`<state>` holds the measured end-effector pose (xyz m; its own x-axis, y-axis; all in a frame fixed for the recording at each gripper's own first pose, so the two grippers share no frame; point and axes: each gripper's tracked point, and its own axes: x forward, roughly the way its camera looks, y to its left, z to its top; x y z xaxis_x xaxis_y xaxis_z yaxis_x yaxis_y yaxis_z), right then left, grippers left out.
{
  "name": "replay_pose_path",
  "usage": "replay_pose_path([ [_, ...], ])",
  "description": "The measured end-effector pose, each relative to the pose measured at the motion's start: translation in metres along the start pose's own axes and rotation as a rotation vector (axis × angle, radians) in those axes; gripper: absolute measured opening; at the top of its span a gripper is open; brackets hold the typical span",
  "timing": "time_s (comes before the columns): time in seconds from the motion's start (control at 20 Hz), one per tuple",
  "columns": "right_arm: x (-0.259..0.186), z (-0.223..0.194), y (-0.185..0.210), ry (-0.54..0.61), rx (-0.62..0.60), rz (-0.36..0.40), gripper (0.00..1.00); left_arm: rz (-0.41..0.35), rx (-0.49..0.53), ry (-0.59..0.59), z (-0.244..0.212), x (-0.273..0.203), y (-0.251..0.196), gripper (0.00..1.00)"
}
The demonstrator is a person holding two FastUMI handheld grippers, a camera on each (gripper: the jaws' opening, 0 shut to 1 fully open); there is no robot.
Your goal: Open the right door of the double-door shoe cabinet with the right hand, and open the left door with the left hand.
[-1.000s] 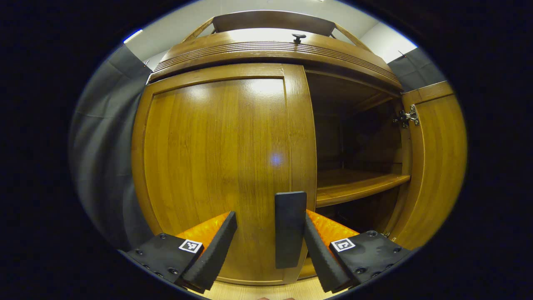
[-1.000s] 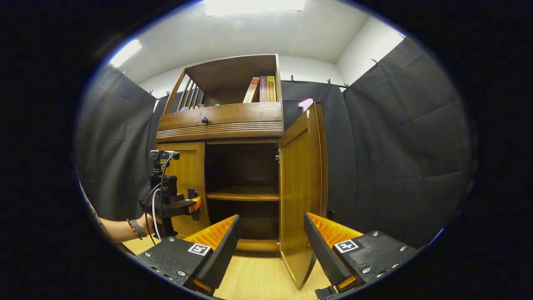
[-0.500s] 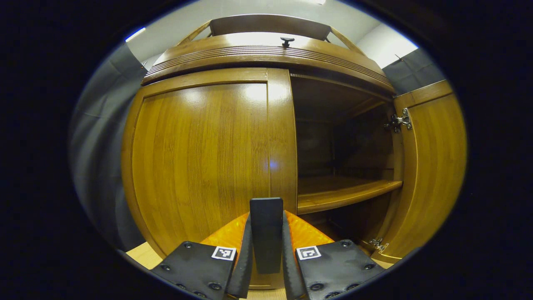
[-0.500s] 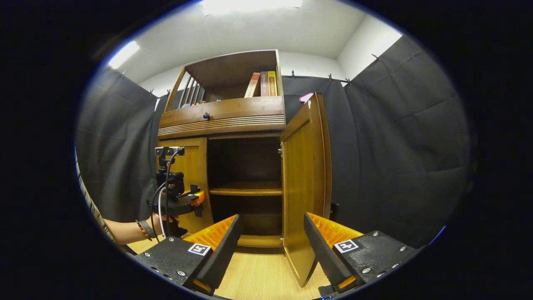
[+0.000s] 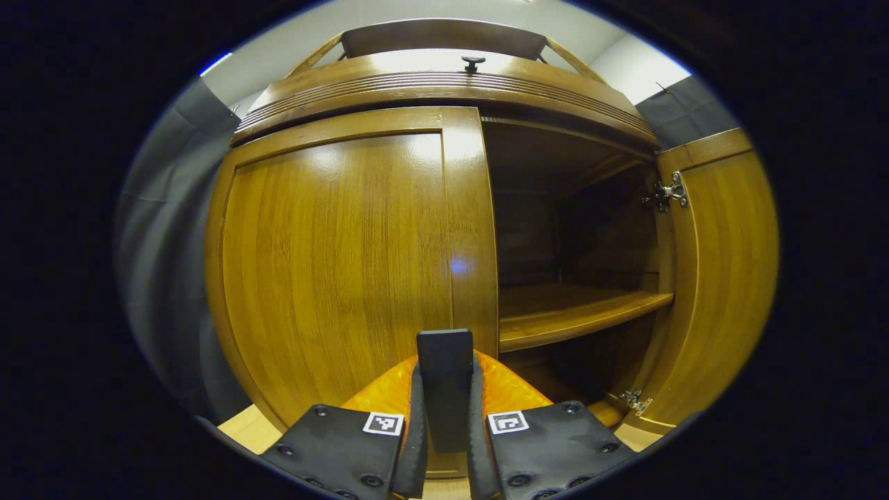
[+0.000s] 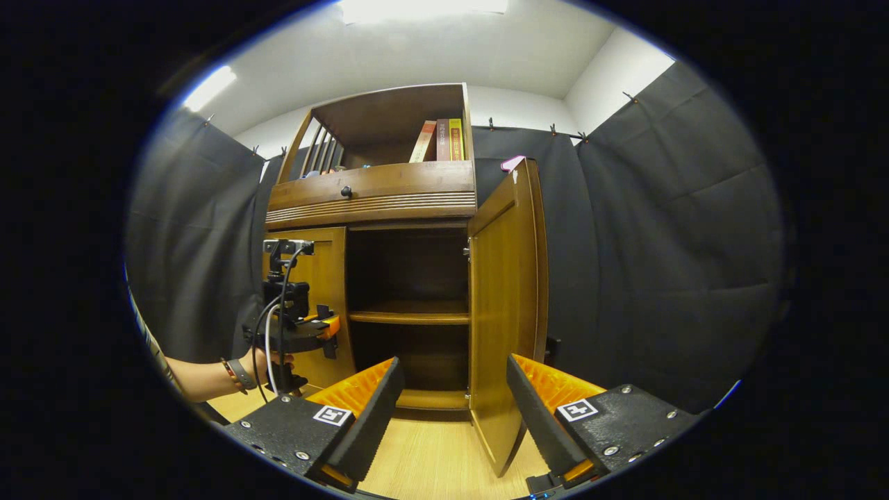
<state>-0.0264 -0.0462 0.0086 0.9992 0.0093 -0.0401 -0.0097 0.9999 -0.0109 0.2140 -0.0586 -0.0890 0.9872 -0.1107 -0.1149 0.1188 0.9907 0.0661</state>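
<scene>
In the left gripper view, the left door (image 5: 340,264) fills nine o'clock, closed; a second ago the left gripper (image 5: 444,403) stood spread around the door's dark handle (image 5: 444,389), and now both fingers are clamped on it at six o'clock, so the pull can likely begin; toward three o'clock the right door (image 5: 722,278) stands swung wide; in the right gripper view the right gripper (image 6: 451,410) hangs apart, holding nothing.
</scene>
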Motion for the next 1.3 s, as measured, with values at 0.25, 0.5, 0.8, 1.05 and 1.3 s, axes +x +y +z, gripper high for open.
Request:
replay_pose_path([
  [0.25,-0.003,-0.004,-0.001,-0.004,0.016,-0.012,0.92,-0.021,0.012,0.032,0.002,-0.024,0.0,0.31],
  [0.5,-0.007,-0.012,0.0,0.006,0.027,-0.011,0.92,-0.003,0.014,0.028,0.005,-0.081,0.015,0.31],
  [0.8,-0.003,-0.004,0.001,-0.005,-0.011,-0.032,0.92,0.073,0.012,0.022,0.01,-0.156,0.06,0.29],
  [1.05,0.003,-0.01,0.023,-0.001,-0.023,-0.024,0.92,0.16,0.03,0.019,0.009,-0.205,0.112,0.29],
  [1.3,0.007,-0.011,0.049,-0.013,-0.038,-0.009,0.92,0.14,0.085,0.003,0.01,-0.227,0.15,0.22],
])
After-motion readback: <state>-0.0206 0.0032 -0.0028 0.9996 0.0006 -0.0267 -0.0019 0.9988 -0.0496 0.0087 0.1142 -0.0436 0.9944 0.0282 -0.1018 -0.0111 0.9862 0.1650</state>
